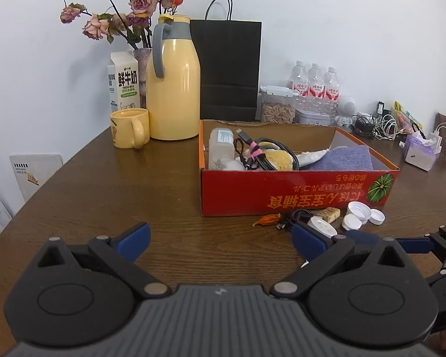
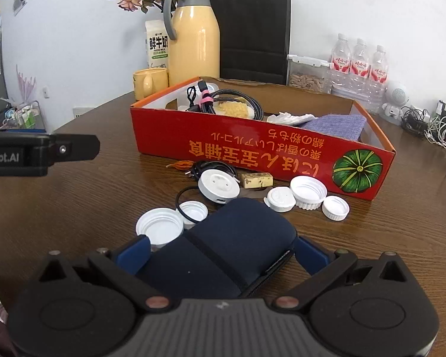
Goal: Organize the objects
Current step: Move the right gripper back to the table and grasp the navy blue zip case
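Observation:
A red cardboard box [image 1: 297, 192] [image 2: 252, 145] stands open on the brown table, holding a black cable with a pink tie [image 2: 220, 98], a purple cloth [image 2: 336, 126], a white tissue and a yellow sponge. In front of it lie several white bottle caps [image 2: 307, 192], a round white puck with a black cord [image 2: 218, 186], a small yellowish block [image 2: 257, 180] and a navy zip case [image 2: 223, 244]. My right gripper [image 2: 221, 251] is shut on the navy case, one finger on each side. My left gripper [image 1: 221, 238] hovers open over bare table, left of the clutter.
Behind the box stand a yellow thermos jug [image 1: 174, 89], a yellow mug [image 1: 130, 132], a milk carton [image 1: 123, 81], a vase of dried roses, a black paper bag [image 1: 229, 68], a seed container and water bottles [image 1: 315, 84]. Tangled chargers and a tissue box [image 1: 419, 151] sit far right.

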A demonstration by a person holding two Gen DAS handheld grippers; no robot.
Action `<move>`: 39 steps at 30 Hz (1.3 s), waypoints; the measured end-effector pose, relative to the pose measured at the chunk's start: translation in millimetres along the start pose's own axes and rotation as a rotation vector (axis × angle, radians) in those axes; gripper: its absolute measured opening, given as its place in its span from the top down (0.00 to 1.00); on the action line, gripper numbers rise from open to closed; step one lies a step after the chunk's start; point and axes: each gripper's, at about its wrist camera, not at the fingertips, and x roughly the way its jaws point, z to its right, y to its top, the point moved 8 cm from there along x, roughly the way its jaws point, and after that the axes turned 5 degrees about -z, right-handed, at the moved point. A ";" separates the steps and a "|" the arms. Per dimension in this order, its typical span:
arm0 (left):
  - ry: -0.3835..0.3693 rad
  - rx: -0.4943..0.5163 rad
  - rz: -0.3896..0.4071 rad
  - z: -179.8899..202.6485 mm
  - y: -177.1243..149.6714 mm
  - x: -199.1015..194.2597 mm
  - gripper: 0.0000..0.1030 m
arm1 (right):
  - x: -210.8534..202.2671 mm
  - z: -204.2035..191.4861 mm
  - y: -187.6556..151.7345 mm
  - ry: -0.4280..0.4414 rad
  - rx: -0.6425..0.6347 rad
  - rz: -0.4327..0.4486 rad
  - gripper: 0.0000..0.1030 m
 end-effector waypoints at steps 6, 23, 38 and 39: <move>-0.003 -0.002 -0.016 0.4 -4.5 2.1 0.00 | -4.9 11.4 -5.9 0.016 -0.002 -0.017 0.00; -0.092 0.124 -0.128 44.9 -36.9 29.7 0.00 | -9.0 37.3 -15.6 -0.014 -0.008 -0.033 0.00; -0.178 0.173 -0.177 70.1 -43.9 49.1 0.22 | -3.9 50.9 -26.9 -0.041 -0.011 -0.049 0.00; -0.187 0.168 -0.182 71.0 -44.4 50.8 0.27 | -3.8 51.7 -26.9 -0.039 -0.010 -0.047 0.00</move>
